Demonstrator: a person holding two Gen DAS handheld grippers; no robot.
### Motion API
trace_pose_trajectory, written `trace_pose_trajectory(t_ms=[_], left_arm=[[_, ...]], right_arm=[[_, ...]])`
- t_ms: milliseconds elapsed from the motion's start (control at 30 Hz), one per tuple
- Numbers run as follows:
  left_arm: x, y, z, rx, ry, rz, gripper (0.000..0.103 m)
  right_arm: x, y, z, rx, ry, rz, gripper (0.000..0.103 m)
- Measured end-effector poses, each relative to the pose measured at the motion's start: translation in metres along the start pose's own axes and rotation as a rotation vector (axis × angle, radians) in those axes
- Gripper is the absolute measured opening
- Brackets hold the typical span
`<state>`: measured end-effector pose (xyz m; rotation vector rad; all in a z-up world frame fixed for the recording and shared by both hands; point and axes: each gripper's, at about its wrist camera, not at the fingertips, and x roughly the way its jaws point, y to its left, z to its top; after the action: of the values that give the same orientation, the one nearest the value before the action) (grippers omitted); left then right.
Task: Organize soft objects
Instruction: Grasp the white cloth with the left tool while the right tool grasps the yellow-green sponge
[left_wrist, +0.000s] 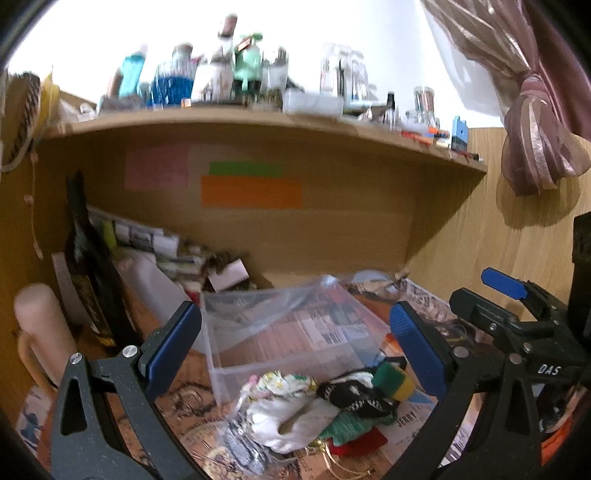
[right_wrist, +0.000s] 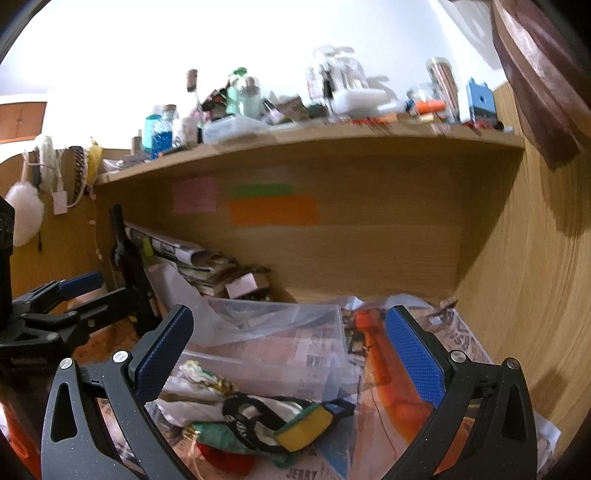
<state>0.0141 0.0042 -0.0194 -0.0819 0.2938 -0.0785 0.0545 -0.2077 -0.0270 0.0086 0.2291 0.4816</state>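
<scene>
A pile of soft objects (left_wrist: 314, 410) lies on the newspaper-covered desk: white cloth, a black patterned strap, a green and yellow sponge (left_wrist: 393, 380), green knit and a red piece. A clear plastic box (left_wrist: 295, 332) stands just behind the pile. My left gripper (left_wrist: 295, 350) is open and empty, above the pile. The other gripper (left_wrist: 517, 314) shows at the right of this view. In the right wrist view the pile (right_wrist: 258, 424) with the sponge (right_wrist: 306, 432) lies below my right gripper (right_wrist: 291, 354), which is open and empty. The clear box (right_wrist: 280, 343) sits behind.
A wooden shelf (left_wrist: 258, 125) crowded with bottles and jars runs overhead. A dark wine bottle (left_wrist: 88, 266), stacked papers (left_wrist: 166, 251) and a pink mug (left_wrist: 40, 332) stand at the left. A wooden wall (right_wrist: 535, 295) and a tied curtain (left_wrist: 535, 147) close the right side.
</scene>
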Motion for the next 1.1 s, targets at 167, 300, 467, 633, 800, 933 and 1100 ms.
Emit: trace_pose_trajectory(t_ms=[167,300,467,633,800,933,1100], left_arm=[[0.020,0.006,-0.018,-0.031,0.086,-0.009,0.103],[0.036,0.008,-0.034,-0.031,0.164,-0.009,0.089],[0.058,0.012,-0.053,-0.056,0.264,-0.012,0.074],[0.075,0.012,-0.064,-0.063,0.324,-0.003,0.063],[0.092,0.013,-0.070,-0.070,0.370,0.014,0.056],[0.105,0.014,-0.076,-0.074,0.402,0.034,0.055],[0.113,0.019,-0.079,-0.091,0.423,0.058,0.039]], right_arm=[[0.013,-0.013,-0.017,0.023,0.080,-0.017,0.102],[0.022,-0.023,-0.031,0.038,0.153,-0.022,0.094],[0.034,-0.035,-0.051,0.059,0.238,-0.016,0.084],[0.046,-0.042,-0.069,0.100,0.315,0.016,0.073],[0.059,-0.043,-0.082,0.140,0.365,0.060,0.070],[0.069,-0.042,-0.090,0.161,0.407,0.096,0.059],[0.071,-0.036,-0.094,0.164,0.431,0.139,0.045]])
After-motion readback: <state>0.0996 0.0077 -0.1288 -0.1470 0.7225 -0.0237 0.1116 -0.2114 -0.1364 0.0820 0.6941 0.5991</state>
